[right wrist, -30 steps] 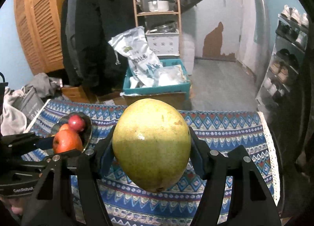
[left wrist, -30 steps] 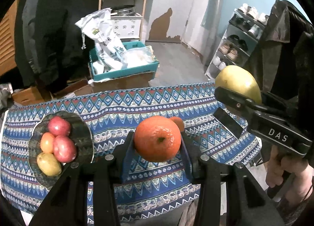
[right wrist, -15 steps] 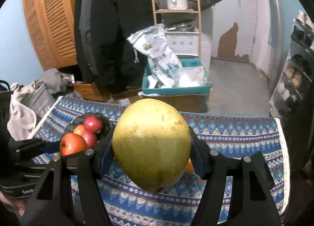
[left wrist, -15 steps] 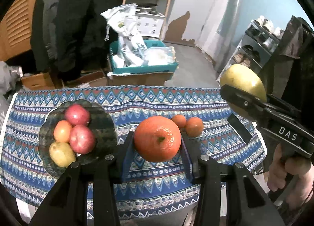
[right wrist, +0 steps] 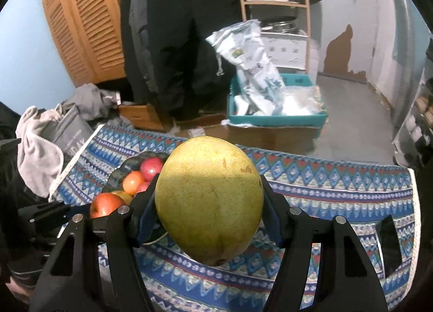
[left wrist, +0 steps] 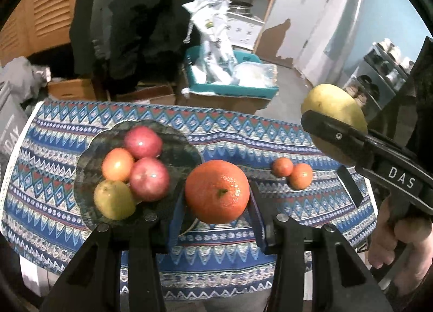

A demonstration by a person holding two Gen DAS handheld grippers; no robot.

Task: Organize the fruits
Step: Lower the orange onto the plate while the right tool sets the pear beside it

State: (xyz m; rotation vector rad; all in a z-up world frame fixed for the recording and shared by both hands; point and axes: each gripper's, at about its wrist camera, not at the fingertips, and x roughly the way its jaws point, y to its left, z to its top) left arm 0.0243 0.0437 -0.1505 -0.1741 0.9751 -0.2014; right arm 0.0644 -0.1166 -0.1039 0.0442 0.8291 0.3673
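left wrist view: the dark plate with four fruits now sits much closer than a second ago, just left of the orange clenched in the left gripper. two small oranges lie on the cloth. far right, the right gripper grasps the pear. both fruits look headed for the plate.

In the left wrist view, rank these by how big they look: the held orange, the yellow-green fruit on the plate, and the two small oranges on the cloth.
1. Held orange, though nearest the camera.
2. Yellow-green fruit.
3. Two small oranges, alike.
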